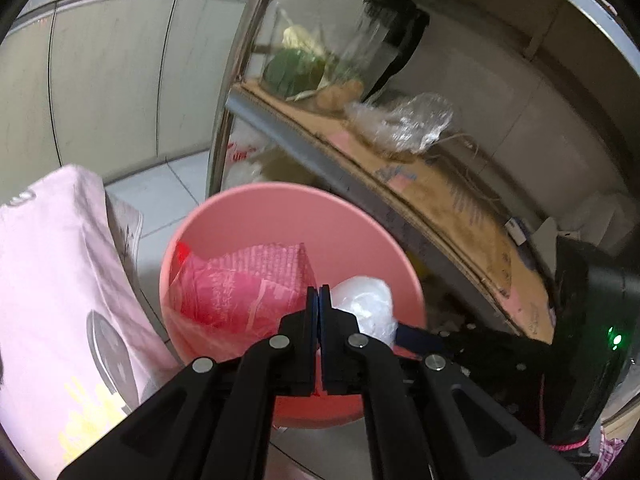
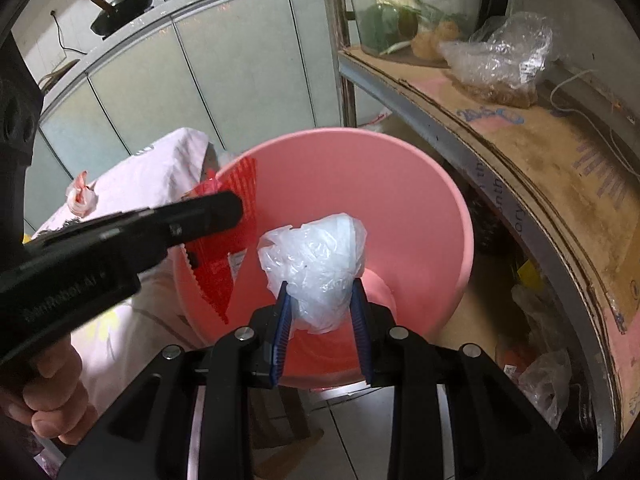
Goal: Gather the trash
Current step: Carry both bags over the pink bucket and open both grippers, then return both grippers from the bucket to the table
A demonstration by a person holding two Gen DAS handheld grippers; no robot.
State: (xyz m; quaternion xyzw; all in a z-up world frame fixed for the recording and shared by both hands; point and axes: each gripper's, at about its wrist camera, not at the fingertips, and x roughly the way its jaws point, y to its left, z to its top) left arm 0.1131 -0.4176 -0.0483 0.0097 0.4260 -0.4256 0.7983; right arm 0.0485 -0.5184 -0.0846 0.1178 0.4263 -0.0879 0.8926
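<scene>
A pink bin [image 2: 400, 184] stands on the floor below both grippers. My right gripper [image 2: 320, 292] is shut on a crumpled white plastic bag [image 2: 316, 256], with the blue pads pressed on its sides, above the bin's inside. In the left wrist view my left gripper [image 1: 319, 292] is shut, and a red mesh wrapper [image 1: 240, 284] hangs from its tips into the bin's left side. The white bag [image 1: 364, 304] shows just right of those tips. In the right wrist view the left gripper [image 2: 240, 210] reaches in from the left, with the red wrapper [image 2: 224, 256] behind it.
A metal shelf lined with cardboard [image 2: 540, 152] runs along the right, carrying clear plastic bags [image 2: 500, 56] and vegetables [image 2: 384, 24]. A pale pink printed sack [image 1: 52, 280] leans left of the bin. Cabinet doors [image 2: 200, 80] stand behind. A hand [image 2: 52, 392] holds the left gripper's handle.
</scene>
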